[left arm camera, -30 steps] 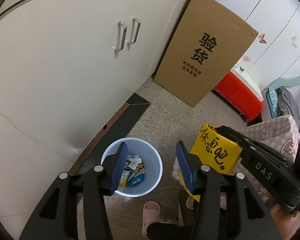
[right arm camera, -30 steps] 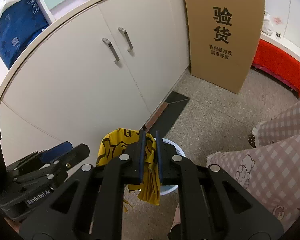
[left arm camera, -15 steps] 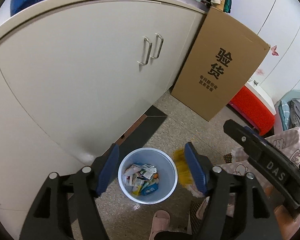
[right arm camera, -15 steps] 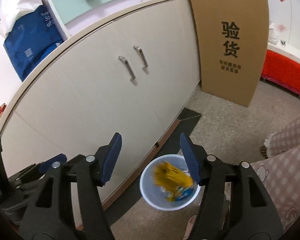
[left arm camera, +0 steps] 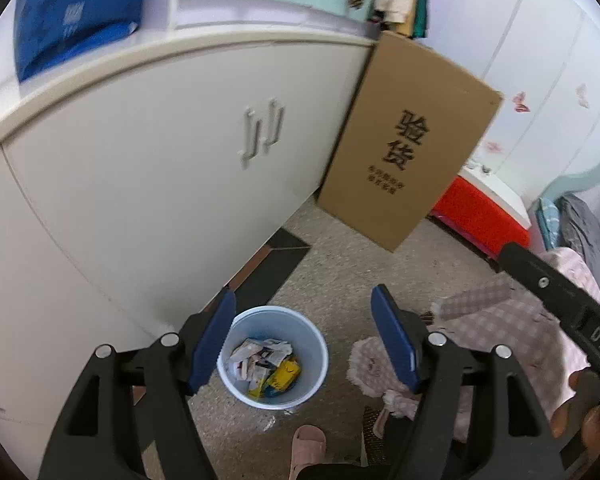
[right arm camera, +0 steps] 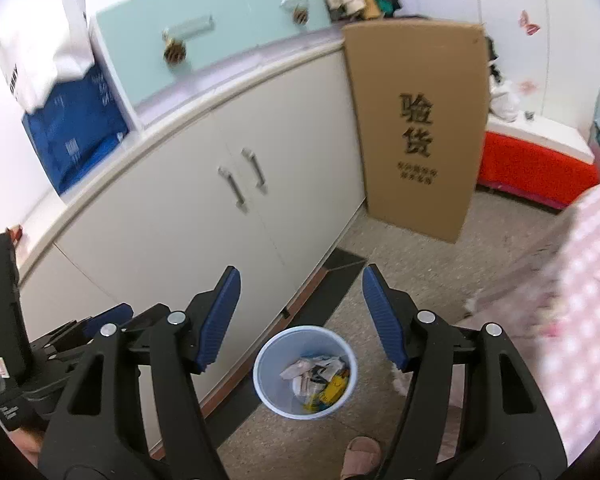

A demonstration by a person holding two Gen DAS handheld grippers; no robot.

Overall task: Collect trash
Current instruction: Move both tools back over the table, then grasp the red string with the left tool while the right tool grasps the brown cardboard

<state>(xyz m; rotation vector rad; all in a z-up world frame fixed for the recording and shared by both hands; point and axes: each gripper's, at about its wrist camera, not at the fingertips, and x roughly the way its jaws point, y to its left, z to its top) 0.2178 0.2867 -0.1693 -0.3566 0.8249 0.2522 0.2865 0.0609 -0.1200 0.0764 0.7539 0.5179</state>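
Note:
A pale blue waste bin (left arm camera: 236,376) (right arm camera: 262,384) stands on the floor by the cabinet, holding several crumpled papers and wrappers (left arm camera: 260,358) (right arm camera: 312,370). A yellow wrapper (left arm camera: 286,372) (right arm camera: 334,386) lies among them at the right side. My left gripper (left arm camera: 303,296) hangs open above the bin with nothing between its blue pads. High over the bin, my right gripper (right arm camera: 301,276) has its jaws opening and empty. In the right wrist view the left gripper (right arm camera: 80,328) shows at the lower left.
White cabinet doors (left arm camera: 160,168) run close along the bin's left. A tall cardboard box (right arm camera: 420,128) leans against the cabinet's end, with a red box (right arm camera: 540,168) beyond it. Pink checked cloth (right arm camera: 580,300) fills the right. A slippered foot (left arm camera: 308,448) is below the bin.
My right gripper opened and let go of the yellow wrapper, which fell into the bin. My left jaws widened. Both grippers rose, so the bin looks smaller and lower.

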